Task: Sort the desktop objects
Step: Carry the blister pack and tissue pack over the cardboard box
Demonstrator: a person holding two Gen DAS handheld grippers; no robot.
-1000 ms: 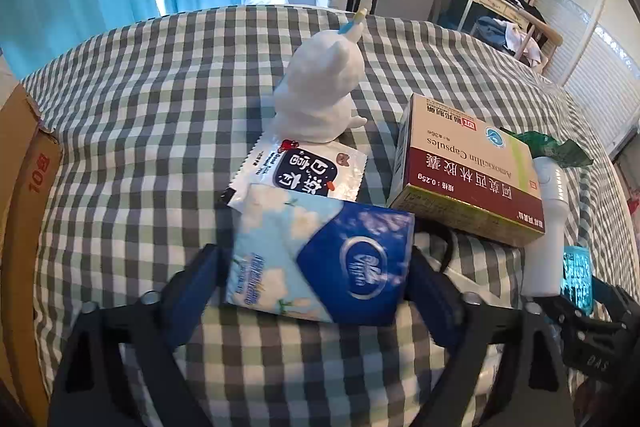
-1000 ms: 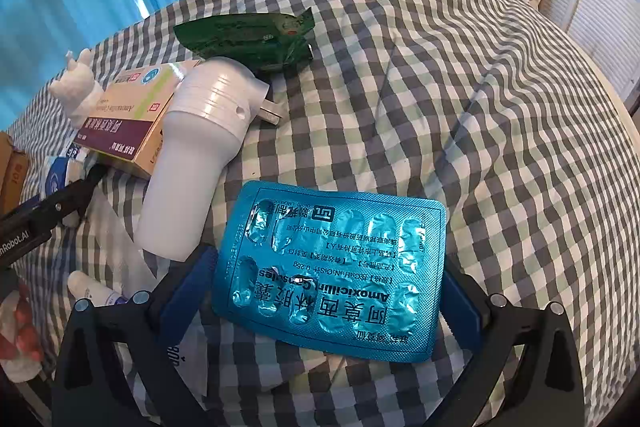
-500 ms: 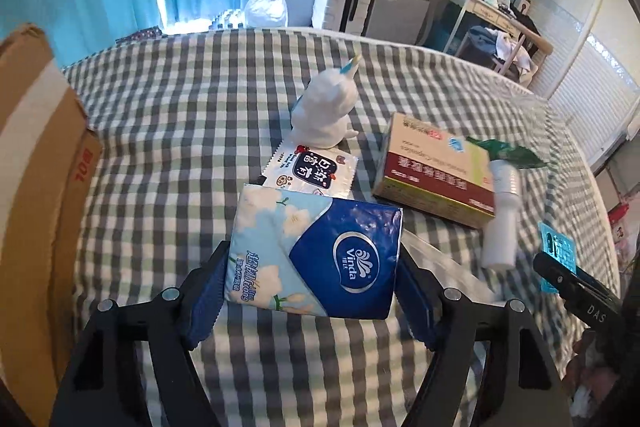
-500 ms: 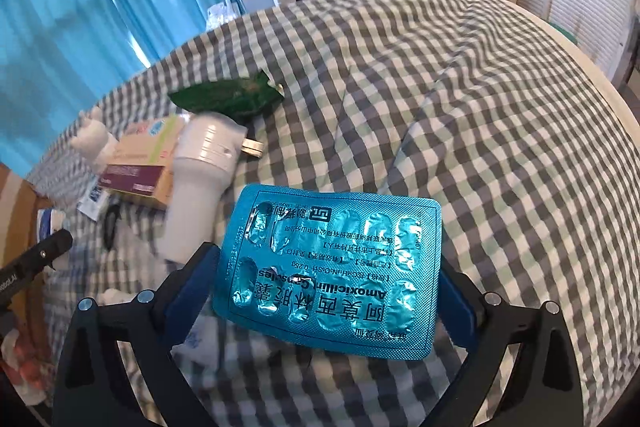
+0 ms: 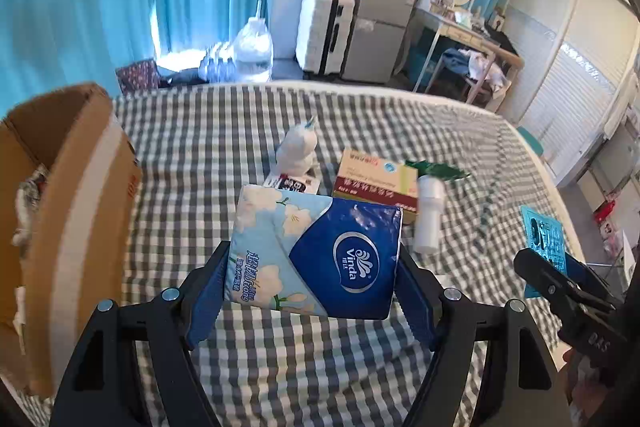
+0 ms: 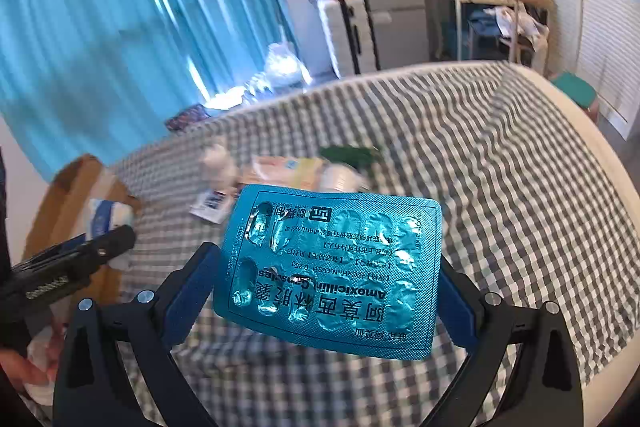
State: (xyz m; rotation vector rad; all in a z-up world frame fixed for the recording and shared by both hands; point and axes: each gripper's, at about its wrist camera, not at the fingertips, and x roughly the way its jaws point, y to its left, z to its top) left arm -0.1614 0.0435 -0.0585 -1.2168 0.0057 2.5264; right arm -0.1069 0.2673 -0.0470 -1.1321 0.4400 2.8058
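Both loads have risen since the earlier frames: the tissue pack (image 5: 316, 253) and the blister sheet (image 6: 330, 273) now ride clear of the checked cloth (image 5: 224, 131), and the cardboard box (image 5: 60, 211) has come into view at the left.

You hold the tissue pack across its short width in the left gripper (image 5: 310, 285), pads pressed on both side faces. It is probably light and soft, with a slick film wrap; judge it apt to dent or slip, so keep the grip at mid-body, as now.

You hold the blister sheet edge to edge in the right gripper (image 6: 326, 291), jaws wide yet closed on it. It looks thin, springy and foil-faced; hard squeezing would likely bow it.

Left on the cloth: white figurine (image 5: 298, 151), sachet (image 5: 292, 183), medicine box (image 5: 376, 181), white bottle (image 5: 428, 215), green wrapper (image 5: 436, 169).
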